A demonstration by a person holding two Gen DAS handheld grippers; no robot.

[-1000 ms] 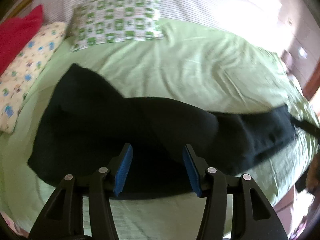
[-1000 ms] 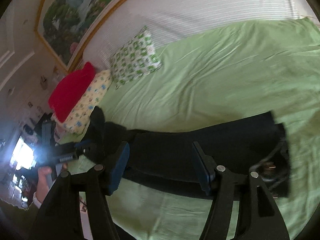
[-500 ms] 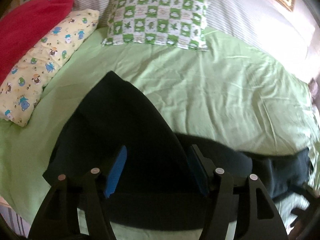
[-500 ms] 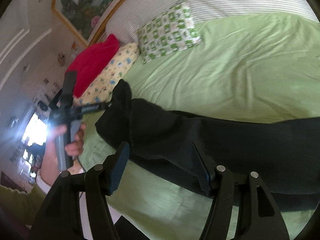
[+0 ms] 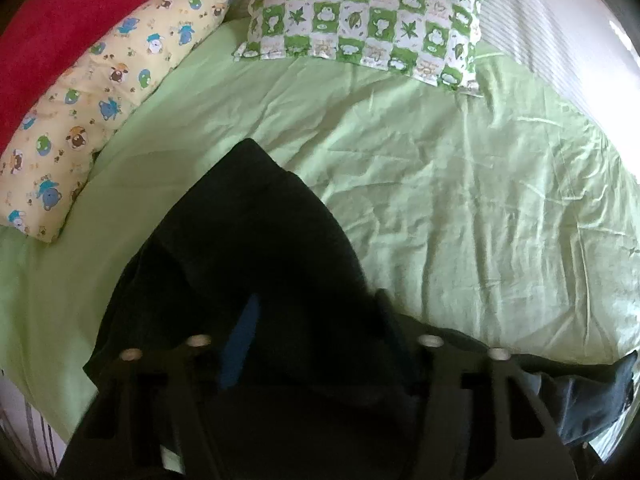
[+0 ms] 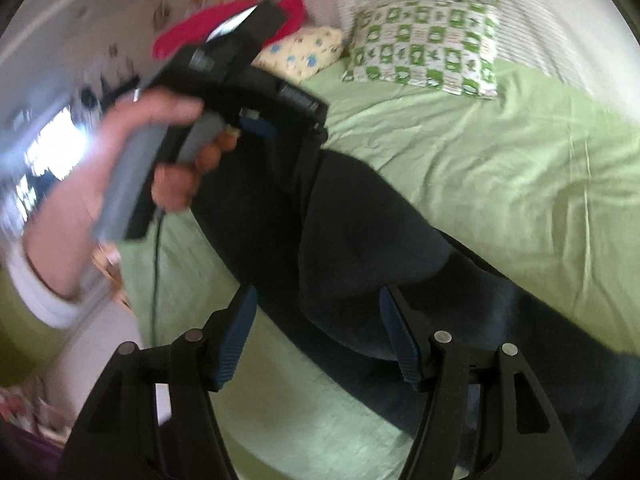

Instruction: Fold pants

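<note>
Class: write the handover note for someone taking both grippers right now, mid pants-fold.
Left gripper: jaws closing, black pants fabric between them; grip not yet certain.
Right gripper: open, over the pants' near edge, holding nothing.
Pants: lying across the green sheet, bunched near the left gripper, below the pillows.
Done: no clean fold visible.
Left: secure the grip and make the folds.

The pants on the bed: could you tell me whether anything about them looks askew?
Yes. The pants lie bunched and diagonal on the green sheet, one corner peaked toward the pillows, not yet flat or squared.
</note>
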